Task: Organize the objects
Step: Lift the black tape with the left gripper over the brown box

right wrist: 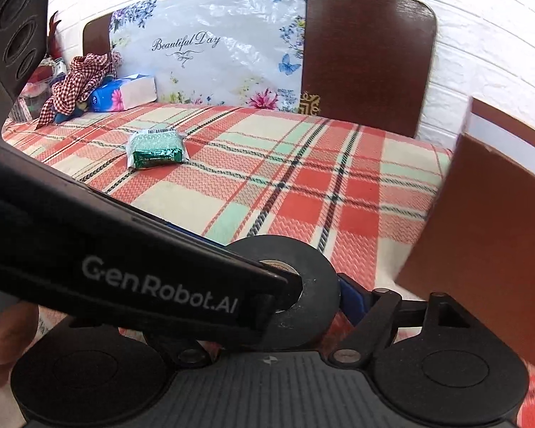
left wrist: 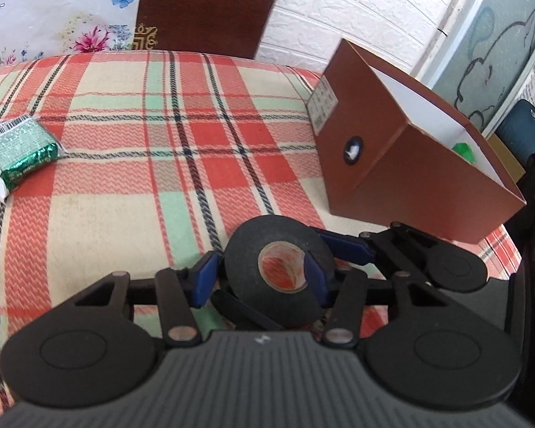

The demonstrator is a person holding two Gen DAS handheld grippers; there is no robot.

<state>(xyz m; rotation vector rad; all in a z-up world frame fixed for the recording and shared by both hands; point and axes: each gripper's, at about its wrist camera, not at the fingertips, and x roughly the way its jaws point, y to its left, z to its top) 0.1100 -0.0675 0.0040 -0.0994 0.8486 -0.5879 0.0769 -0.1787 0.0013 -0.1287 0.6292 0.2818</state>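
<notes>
Plaid cloth [left wrist: 132, 164] covers the bed, where a black tape roll [left wrist: 274, 267] lies beside the brown box [left wrist: 392, 164]. Left tongs [left wrist: 260, 273] grip its ring, one finger through the hole. Right tongs [right wrist: 303, 285] seem to touch its outer edges, half hidden by the left arm. A green packet [left wrist: 18, 153] lies well apart.

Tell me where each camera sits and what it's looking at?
Left wrist: on the left gripper, looking down its fingers at the black tape roll, with the brown box behind.
Right wrist: on the right gripper, facing the headboard; a hand shows.
Both see the tape roll, green packet, plaid blanket.
</notes>
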